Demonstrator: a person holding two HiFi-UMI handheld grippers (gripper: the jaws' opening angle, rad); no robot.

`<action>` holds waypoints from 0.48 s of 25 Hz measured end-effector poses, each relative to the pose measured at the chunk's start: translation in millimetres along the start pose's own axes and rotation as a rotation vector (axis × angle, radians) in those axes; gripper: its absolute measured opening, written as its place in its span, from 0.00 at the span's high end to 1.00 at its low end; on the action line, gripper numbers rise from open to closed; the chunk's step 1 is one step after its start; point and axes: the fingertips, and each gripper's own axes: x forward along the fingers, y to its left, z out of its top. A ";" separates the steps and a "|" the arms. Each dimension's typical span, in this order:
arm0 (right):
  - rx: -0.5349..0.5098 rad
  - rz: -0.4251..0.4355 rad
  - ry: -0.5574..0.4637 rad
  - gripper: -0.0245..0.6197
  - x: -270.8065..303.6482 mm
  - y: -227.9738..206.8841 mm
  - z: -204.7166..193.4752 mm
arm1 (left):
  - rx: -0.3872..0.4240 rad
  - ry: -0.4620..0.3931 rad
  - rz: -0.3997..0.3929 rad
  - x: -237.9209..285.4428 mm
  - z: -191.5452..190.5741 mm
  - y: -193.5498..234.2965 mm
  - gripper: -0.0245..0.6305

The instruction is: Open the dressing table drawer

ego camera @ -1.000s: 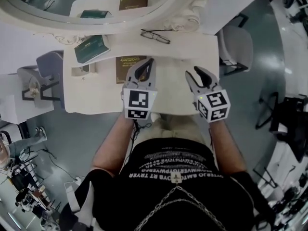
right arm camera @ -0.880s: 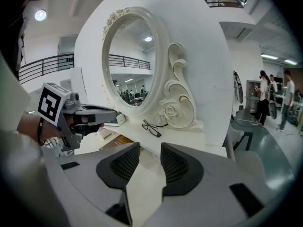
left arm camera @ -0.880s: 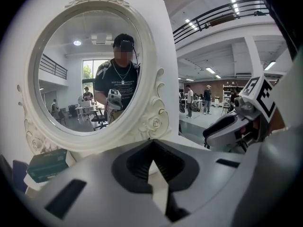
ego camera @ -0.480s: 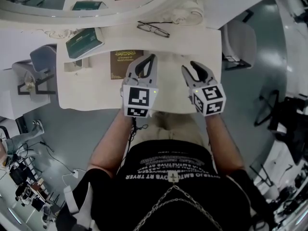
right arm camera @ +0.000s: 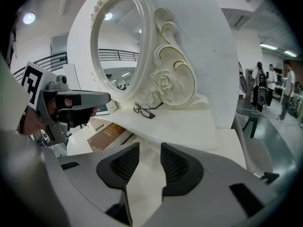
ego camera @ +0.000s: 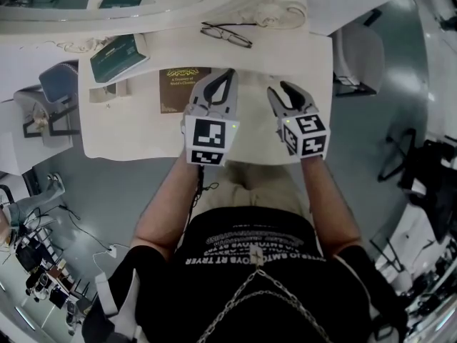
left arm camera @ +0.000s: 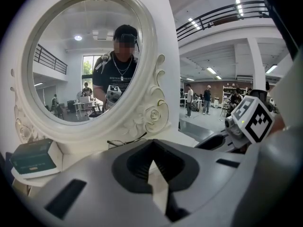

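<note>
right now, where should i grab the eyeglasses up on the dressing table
Probably the bridge between the lenses of the eyeglasses, pinched from above and from the front: they lie flat, the frame is thin, and the carved mirror base stands close behind.

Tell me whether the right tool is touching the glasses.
Apart. The right gripper view shows bare tabletop between the right tool and the glasses.

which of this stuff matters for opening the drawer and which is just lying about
For the job: white dressing table; left claw, shut; right claw, open.
Lying about: brown hardcover book; dark green book; black-rimmed glasses.
</note>
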 end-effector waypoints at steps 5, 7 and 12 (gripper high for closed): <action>0.011 -0.016 0.025 0.78 13.9 -8.5 -12.8 | -0.013 0.000 -0.005 8.7 -3.0 -2.8 0.96; 0.022 -0.024 0.027 0.77 19.7 -13.9 -16.3 | -0.019 -0.004 -0.010 12.9 -2.8 -4.9 0.96; 0.039 -0.029 0.039 0.77 35.0 -18.7 -24.7 | -0.022 0.003 -0.018 15.2 -5.7 -10.7 0.96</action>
